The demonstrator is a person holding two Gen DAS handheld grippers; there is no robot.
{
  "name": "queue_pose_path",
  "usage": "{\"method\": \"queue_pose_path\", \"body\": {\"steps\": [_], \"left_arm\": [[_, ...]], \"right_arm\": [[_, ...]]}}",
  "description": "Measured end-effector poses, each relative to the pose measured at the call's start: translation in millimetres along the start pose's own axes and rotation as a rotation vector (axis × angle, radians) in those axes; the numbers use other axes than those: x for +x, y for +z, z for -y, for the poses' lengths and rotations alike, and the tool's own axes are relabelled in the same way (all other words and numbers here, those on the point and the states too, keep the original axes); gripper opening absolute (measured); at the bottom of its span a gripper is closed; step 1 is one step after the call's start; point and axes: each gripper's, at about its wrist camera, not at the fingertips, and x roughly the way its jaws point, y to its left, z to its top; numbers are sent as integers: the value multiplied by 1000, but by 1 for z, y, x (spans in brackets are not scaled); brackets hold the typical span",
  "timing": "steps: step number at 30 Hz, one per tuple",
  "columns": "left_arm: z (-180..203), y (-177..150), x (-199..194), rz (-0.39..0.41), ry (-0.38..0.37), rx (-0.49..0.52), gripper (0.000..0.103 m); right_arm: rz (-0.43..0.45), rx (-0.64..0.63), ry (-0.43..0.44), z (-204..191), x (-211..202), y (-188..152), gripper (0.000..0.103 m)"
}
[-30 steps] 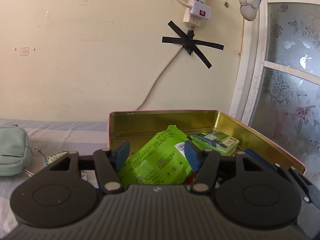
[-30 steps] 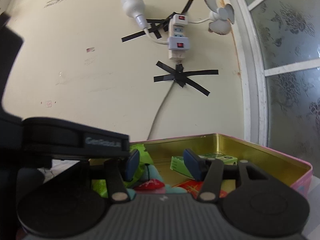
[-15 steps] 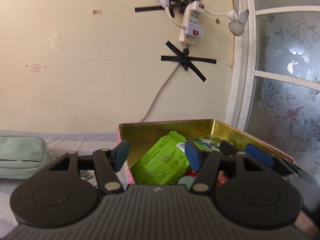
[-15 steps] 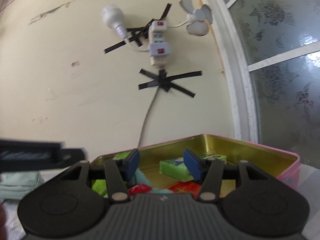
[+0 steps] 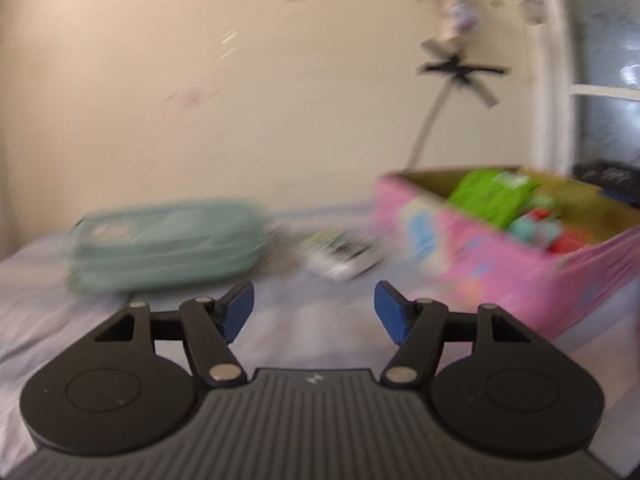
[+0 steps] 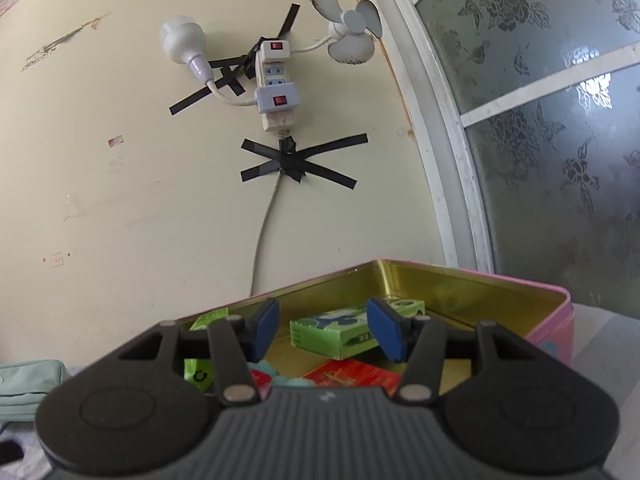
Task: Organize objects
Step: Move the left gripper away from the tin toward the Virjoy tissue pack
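While the left tongs (image 5: 314,312) stand with jaws apart and nothing between them, having just been opening wider, their blue pads (image 5: 237,312) hang over a pale lilac cloth surface (image 5: 312,336). Beyond them at 12 o'clock lies a small blurred packet (image 5: 340,254), with a mint green pouch (image 5: 164,242) at 10 o'clock and a pink tin box (image 5: 508,264) at 2 o'clock. A green wipes pack (image 5: 494,198) leans inside the box among red and teal items too blurred to name.

The right tongs (image 6: 322,330) are also parted and hold nothing, poised at the near edge of the same pink tin, above its gold interior (image 6: 440,288). Between their pads, farther back, sits a small green carton (image 6: 336,332) resting on a red packet (image 6: 352,374). On the wall at 12 o'clock a power strip (image 6: 276,84) is taped up, with a small white fan (image 6: 352,36) at 1 o'clock.
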Motion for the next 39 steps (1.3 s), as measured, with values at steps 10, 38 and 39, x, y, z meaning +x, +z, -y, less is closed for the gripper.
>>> {"method": "queue_pose_path", "body": {"steps": [10,38,39], "left_arm": [[-124,-11,-7,-110,236,-168,68],[-204,-18,3,-167,255,-345,68],[-204,-18,2,-164,250,-344,68]], "right_arm": [[-18,-80,19,-16,-14,-4,51],[-464,-392,195,-238,106,-67,57],[-472,-375,190,-237,111,-67,60]]}}
